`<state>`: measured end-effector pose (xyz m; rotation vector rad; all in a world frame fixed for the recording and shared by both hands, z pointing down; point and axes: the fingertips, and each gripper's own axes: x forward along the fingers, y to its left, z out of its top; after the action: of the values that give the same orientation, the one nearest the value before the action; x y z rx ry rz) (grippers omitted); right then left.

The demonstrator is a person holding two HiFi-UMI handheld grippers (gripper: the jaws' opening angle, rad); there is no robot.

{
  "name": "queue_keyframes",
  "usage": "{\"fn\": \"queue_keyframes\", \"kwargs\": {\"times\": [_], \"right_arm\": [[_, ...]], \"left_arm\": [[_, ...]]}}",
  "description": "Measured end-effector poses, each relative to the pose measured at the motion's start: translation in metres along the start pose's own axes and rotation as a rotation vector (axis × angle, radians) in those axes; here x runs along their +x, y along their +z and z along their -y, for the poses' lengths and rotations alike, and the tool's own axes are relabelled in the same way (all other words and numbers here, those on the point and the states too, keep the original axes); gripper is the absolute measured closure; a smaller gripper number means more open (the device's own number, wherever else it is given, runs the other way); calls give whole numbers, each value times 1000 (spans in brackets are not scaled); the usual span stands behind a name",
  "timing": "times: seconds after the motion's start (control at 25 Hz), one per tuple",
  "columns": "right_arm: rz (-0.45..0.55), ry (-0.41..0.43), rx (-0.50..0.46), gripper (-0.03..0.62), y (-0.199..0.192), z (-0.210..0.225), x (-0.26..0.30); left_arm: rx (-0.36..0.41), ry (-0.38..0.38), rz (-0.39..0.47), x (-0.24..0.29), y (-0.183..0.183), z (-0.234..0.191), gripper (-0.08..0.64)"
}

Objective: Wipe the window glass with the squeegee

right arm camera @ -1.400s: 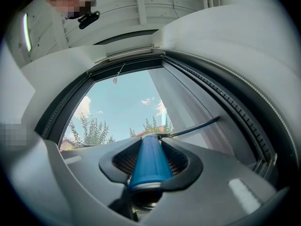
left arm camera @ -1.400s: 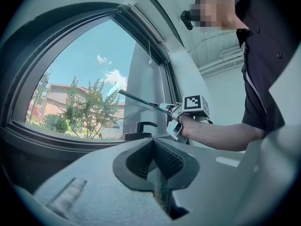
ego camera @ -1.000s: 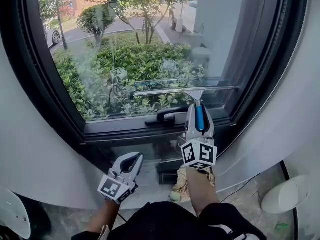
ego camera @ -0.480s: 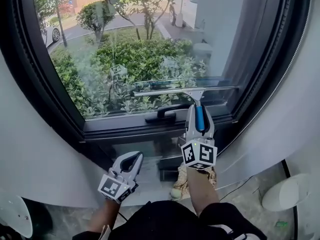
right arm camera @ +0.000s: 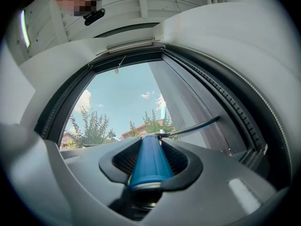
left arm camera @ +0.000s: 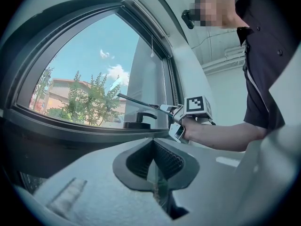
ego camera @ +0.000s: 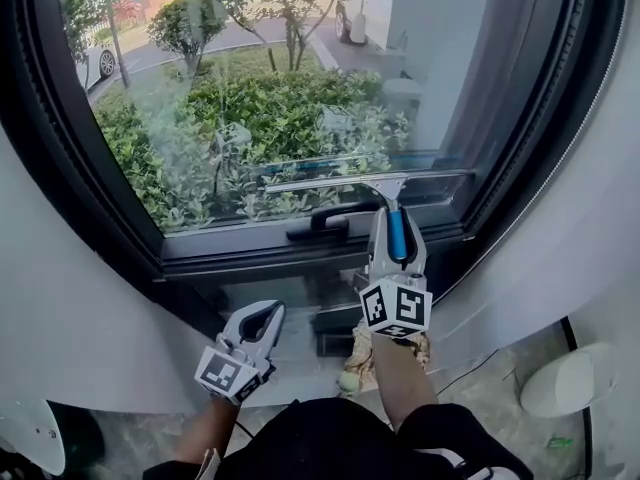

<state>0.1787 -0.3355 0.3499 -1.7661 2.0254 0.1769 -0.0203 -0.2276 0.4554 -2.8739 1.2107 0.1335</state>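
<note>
1. Head view: the squeegee (ego camera: pixel 366 180) is shown low on the glass (ego camera: pixel 250 98), with its blade lying level across the lower centre of the frame, just above the window handle (ego camera: pixel 318 224).
2. The right gripper (ego camera: pixel 392 223) is clamped on the squeegee's blue grip. In the right gripper view that grip is seen filling the gap between the jaws.
3. The left gripper (ego camera: pixel 262 320) is held at lower left of centre, well apart from the pane. In the left gripper view its jaws are pressed together with nothing between them.
4. A stroke near the bottom of the pane is judged to be in hand. Whether the rubber edge is fully seated on the glass cannot be settled from these views.
5. If the blade is drawn lower, it could be knocked against the handle or the dark frame (ego camera: pixel 300 253). The rubber would then be lifted and a streak left.
6. The round grip could be twisted within the jaws by uneven pressure. One end of the blade would then be tilted off the pane.
</note>
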Motion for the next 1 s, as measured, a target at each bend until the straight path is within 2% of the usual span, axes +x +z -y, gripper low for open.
{"fn": "queue_keyframes", "kwargs": {"times": [0.28,0.4,0.52,0.68,1.0], "right_arm": [[-18,-11,9,459,-9,3,-4],[17,-3,21,459,2,-3,-9],[93,20,19,459,32,-13,1],[224,65,26,459,94,-39,26],[466,124,10,459,203,-92,86]], "left_arm": [[-4,-6,-6,-2,-2,-1,558],[-4,-11,-18,-8,-6,1,558],[1,-22,-18,-8,-6,1,558],[22,-22,16,-10,2,-9,558],[69,-13,93,-3,42,-32,558]]}}
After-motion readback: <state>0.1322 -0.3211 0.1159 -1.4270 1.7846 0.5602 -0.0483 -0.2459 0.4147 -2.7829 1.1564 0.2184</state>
